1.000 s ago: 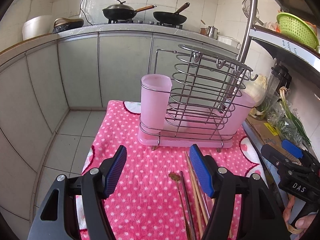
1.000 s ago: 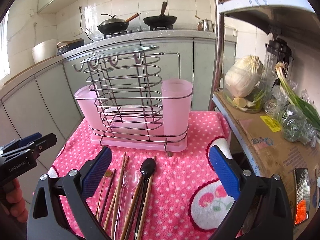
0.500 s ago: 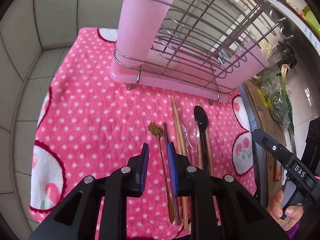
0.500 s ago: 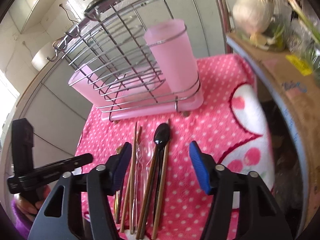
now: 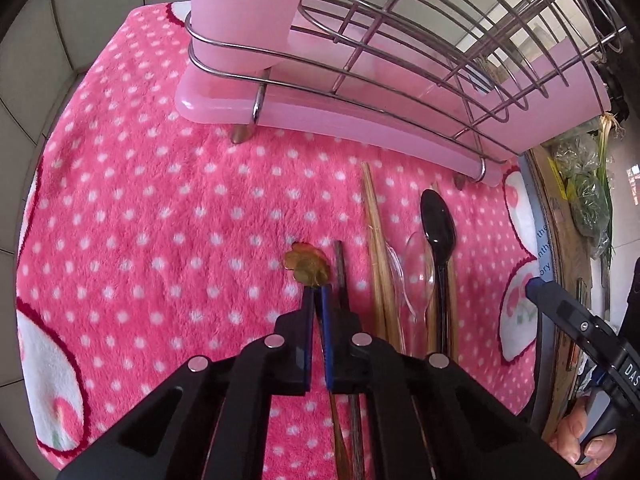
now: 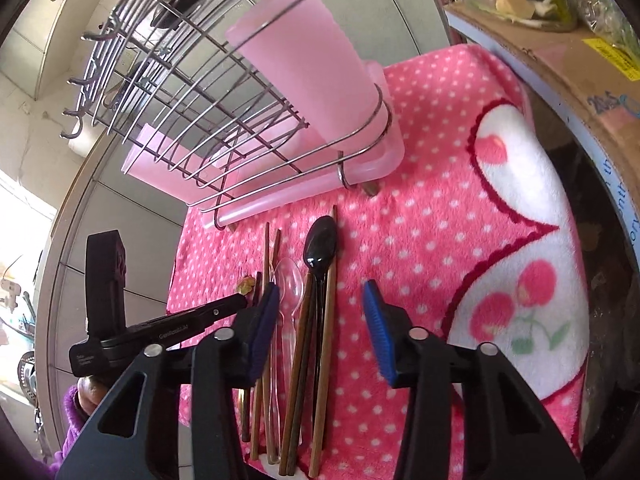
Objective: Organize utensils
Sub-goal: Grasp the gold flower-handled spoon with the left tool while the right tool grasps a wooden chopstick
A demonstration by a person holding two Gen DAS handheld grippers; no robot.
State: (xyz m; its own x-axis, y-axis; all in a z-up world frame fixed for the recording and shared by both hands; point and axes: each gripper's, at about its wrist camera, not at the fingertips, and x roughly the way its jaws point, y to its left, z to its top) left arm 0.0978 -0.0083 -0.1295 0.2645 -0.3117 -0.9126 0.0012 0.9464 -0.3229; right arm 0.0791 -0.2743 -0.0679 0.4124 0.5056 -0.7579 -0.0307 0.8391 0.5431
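Pinching a gold spoon's [image 5: 307,267] handle, the left gripper [image 5: 317,304] is clamped tight; right gripper [image 6: 320,312] is closing over the black spoon [image 6: 320,246] and chopsticks [image 6: 326,344], not touching. Pink rack [image 5: 360,120] sits beyond on the tabletop.

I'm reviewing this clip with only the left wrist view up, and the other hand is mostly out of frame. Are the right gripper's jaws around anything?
Observer: Yes. The right gripper straddles the black spoon by its handle and the brown chopsticks beside it. Its jaws are closing, and the pads are not pressing on anything yet.
Operator: Is the clear spoon inside the jaws too?
Observer: Yes. The clear spoon lies just inside the pad on the picture's left.
Operator: Is there anything beyond the other pad?
Observer: Only bare pink cloth. The outermost chopstick lies well inside that pad.
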